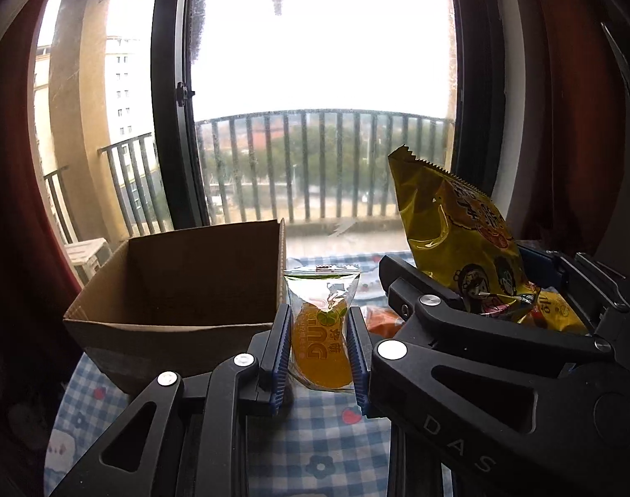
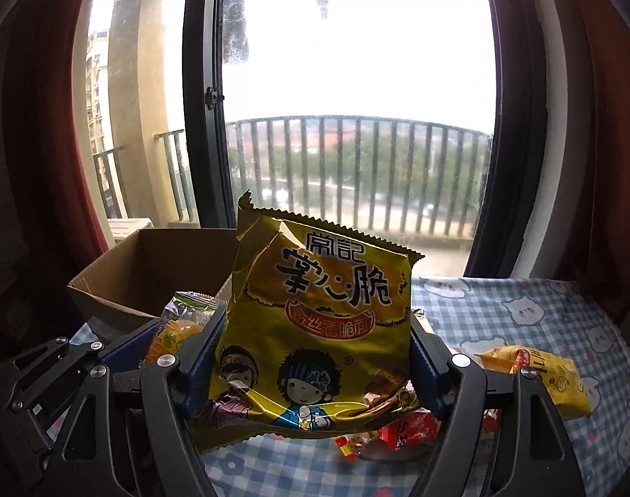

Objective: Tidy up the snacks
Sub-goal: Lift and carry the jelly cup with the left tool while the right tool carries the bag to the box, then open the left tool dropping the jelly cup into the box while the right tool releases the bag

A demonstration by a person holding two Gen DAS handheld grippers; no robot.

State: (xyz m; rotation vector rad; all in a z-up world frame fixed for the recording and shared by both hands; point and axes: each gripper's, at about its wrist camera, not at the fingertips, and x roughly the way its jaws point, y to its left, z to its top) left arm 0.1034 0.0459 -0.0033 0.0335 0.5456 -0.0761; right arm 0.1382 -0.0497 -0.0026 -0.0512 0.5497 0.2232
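My left gripper (image 1: 320, 352) is shut on a small clear pouch of orange jelly (image 1: 321, 327), held upright above the checked cloth. Just left of it and beyond stands an open brown cardboard box (image 1: 178, 285). My right gripper (image 2: 315, 356) is shut on a large yellow noodle-snack bag (image 2: 319, 323), its pads pressing both sides of the bag, which stands upright. The same yellow bag (image 1: 451, 227) rises at the right of the left wrist view, and the jelly pouch (image 2: 178, 327) shows at the left of the right wrist view, in front of the box (image 2: 149, 269).
A blue-and-white checked cloth (image 2: 501, 310) covers the table. A yellow packet (image 2: 551, 377) and red wrapped sweets (image 2: 402, 430) lie on it at the right. A big window with a balcony railing (image 2: 356, 174) stands behind, with dark red curtains at both sides.
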